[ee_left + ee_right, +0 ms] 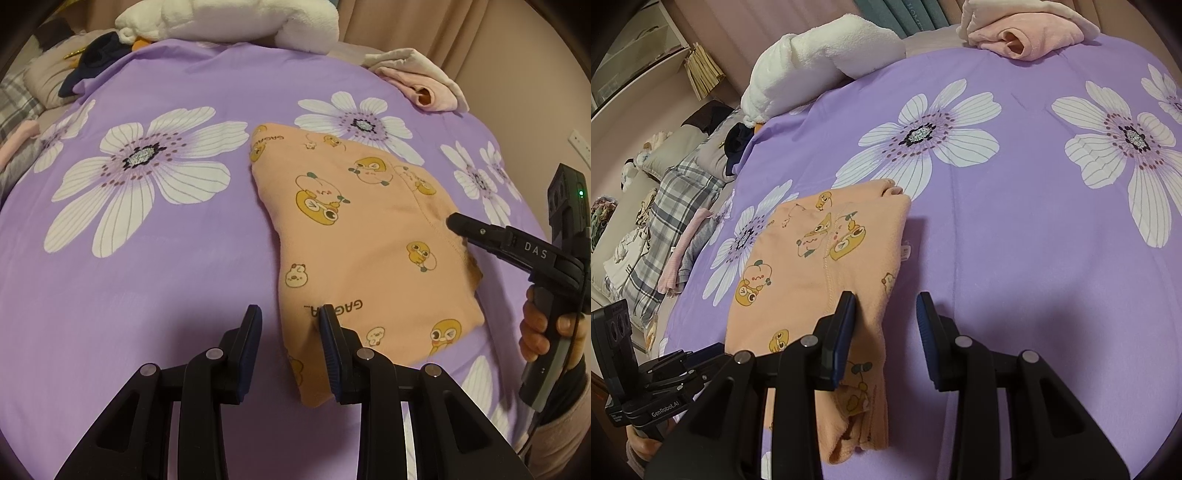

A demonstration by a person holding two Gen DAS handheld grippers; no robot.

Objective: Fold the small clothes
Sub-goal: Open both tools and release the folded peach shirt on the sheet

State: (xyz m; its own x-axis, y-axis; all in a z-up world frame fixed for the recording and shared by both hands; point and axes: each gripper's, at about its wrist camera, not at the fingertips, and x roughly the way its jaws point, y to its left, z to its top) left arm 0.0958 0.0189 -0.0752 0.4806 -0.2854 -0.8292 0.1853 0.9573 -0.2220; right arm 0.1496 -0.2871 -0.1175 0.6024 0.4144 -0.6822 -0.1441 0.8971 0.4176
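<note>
Both hand-held grippers, left (290, 321) and right (886, 308), gape wide, empty, over the folded peach garment (369, 236).

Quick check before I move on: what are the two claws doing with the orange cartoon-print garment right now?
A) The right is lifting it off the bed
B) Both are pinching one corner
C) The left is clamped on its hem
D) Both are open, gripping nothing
D: the left claw and the right claw both stand open over the orange garment, which lies folded flat on the purple bedsheet.
</note>
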